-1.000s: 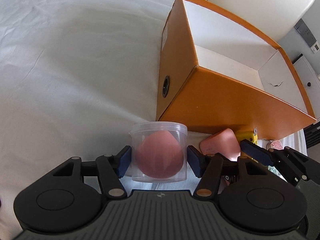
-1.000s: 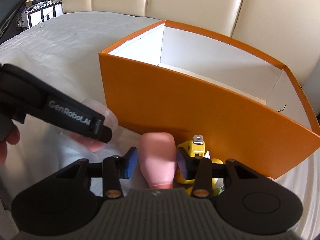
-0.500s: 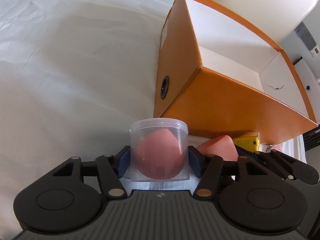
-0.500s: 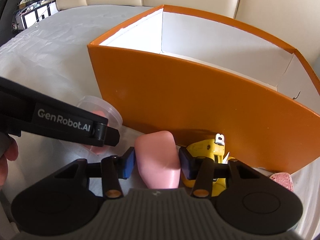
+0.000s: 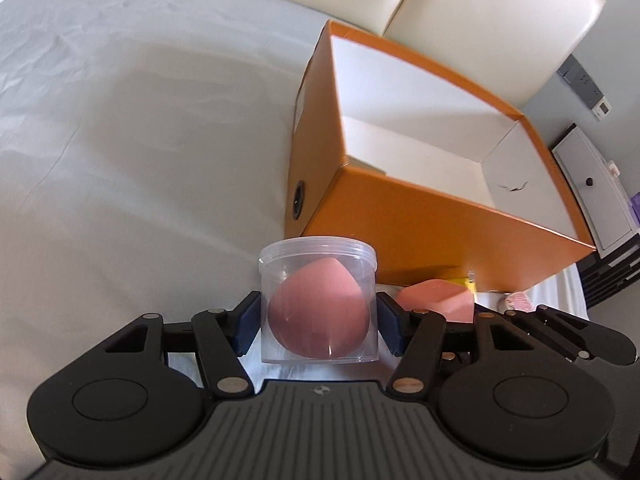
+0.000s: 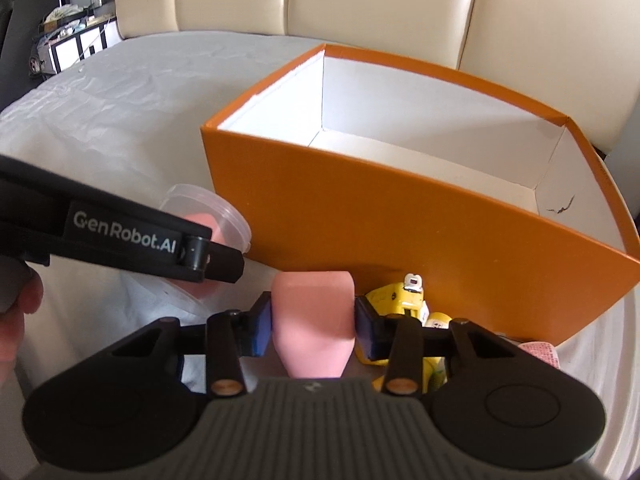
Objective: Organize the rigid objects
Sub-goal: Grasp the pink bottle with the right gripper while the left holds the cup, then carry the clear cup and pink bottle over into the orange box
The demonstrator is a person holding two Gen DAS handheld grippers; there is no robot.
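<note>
On the white sheet (image 5: 120, 160), the left gripper (image 5: 318, 322), lettered "GenRobot.AI", is clamping a clear round plastic jar (image 5: 318, 304) holding 1 pink teardrop sponge (image 5: 316, 312). Beside it, the right gripper (image 6: 313, 324), its jaws just closing, is squeezing a pink wedge-shaped sponge (image 6: 314, 328). Both are hanging before the open orange cardboard box (image 6: 400, 224); a yellow toy (image 6: 394, 300) is lying against its wall.

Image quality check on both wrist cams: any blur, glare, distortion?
Left wrist: fisheye bends the orange box edges; the clear jar is sharp, with faint reflections on its wall. Right wrist: the box rim and background look slightly soft; bright daylight, no blown-out glare; the left tongs' arm blocks part of the jar.
</note>
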